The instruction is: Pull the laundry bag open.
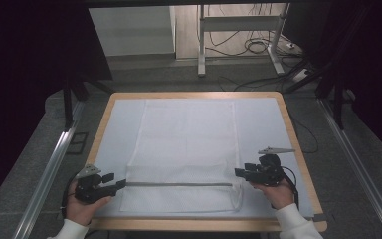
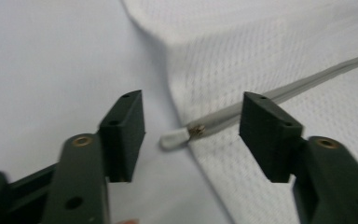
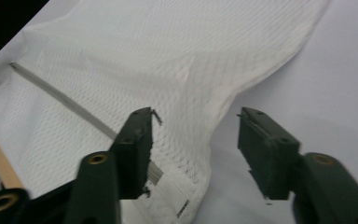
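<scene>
A white mesh bag (image 1: 184,144) lies flat on the pale table cover (image 1: 114,134), with a grey zipper (image 1: 179,184) running across its near end. My left gripper (image 1: 121,184) sits at the zipper's left end and is open. In the left gripper view the zipper's white tip (image 2: 177,137) lies between the spread jaws of the left gripper (image 2: 191,123), untouched. My right gripper (image 1: 238,173) is open at the bag's near right corner. In the right gripper view the bag's edge (image 3: 205,135) lies under the gap of the right gripper (image 3: 196,135), and the zipper (image 3: 60,95) runs off to the left.
The wooden table rim (image 1: 289,124) frames the cover. Metal rails run along the floor at left (image 1: 49,164) and right (image 1: 358,164). Behind the table stand a white desk frame (image 1: 201,40) and loose floor cables (image 1: 253,47).
</scene>
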`<control>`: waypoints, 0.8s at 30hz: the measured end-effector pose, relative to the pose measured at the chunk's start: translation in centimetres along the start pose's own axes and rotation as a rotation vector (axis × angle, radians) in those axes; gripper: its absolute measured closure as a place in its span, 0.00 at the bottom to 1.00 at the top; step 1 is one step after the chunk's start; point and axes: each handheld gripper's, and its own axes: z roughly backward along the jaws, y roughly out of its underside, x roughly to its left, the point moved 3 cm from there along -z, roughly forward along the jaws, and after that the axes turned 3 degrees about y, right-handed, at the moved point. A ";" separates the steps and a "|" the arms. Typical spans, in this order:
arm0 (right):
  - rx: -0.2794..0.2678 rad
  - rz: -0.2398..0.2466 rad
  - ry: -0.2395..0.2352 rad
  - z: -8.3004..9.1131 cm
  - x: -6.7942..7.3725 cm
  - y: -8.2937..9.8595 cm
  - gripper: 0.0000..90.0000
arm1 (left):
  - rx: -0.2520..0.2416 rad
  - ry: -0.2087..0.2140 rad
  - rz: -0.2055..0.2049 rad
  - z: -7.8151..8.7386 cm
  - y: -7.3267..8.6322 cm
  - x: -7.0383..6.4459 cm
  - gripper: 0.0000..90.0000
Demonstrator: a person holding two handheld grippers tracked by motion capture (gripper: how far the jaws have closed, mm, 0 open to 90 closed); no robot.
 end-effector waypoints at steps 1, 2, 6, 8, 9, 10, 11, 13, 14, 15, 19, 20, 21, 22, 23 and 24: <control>-0.011 0.009 0.007 0.3 -0.2 0.0 0.40 | -0.006 0.003 -0.015 0.0 -0.3 -0.2 0.41; -0.024 0.017 0.012 0.6 -0.4 0.1 0.38 | -0.012 0.000 -0.032 0.0 -0.5 -0.4 0.40; -0.070 0.071 0.058 1.8 -1.4 0.8 0.33 | -0.019 -0.001 -0.092 -0.6 -1.6 -1.2 0.36; -0.091 0.081 0.082 2.4 -2.2 1.2 0.33 | -0.021 0.017 -0.110 -1.3 -2.2 -1.3 0.34; -0.098 0.088 0.086 2.7 -2.7 1.4 0.33 | -0.018 0.014 -0.120 -1.8 -2.4 -1.2 0.34; -0.101 0.088 0.091 3.0 -3.1 1.6 0.32 | -0.012 0.009 -0.128 -2.2 -2.7 -1.1 0.34; -0.107 0.093 0.100 3.2 -3.6 1.8 0.32 | -0.010 0.008 -0.132 -2.6 -3.0 -1.0 0.34; -0.114 0.096 0.117 3.6 -4.6 2.2 0.32 | -0.016 0.008 -0.135 -3.3 -3.6 -0.7 0.34; -0.120 0.097 0.127 3.8 -5.0 2.4 0.32 | -0.019 0.010 -0.138 -3.6 -4.0 -0.5 0.34; -0.128 0.096 0.139 3.9 -5.5 2.6 0.32 | -0.024 0.010 -0.137 -3.7 -4.2 -0.4 0.34; -0.145 0.097 0.148 4.1 -6.1 2.9 0.32 | -0.025 0.004 -0.134 -4.0 -4.2 0.0 0.33; -0.145 0.097 0.143 4.1 -6.0 2.9 0.32 | -0.022 0.003 -0.134 -3.9 -4.1 0.1 0.33; -0.144 0.101 0.137 4.1 -5.9 2.9 0.32 | -0.021 0.001 -0.131 -3.9 -4.0 0.2 0.33; -0.143 0.108 0.135 4.0 -5.8 2.9 0.32 | -0.022 -0.001 -0.129 -3.8 -4.0 0.3 0.33; -0.145 0.113 0.137 4.0 -5.8 2.8 0.32 | -0.024 0.000 -0.128 -3.8 -3.9 0.3 0.33; -0.147 0.114 0.137 4.0 -5.6 2.8 0.32 | -0.025 0.000 -0.128 -3.8 -3.9 0.3 0.34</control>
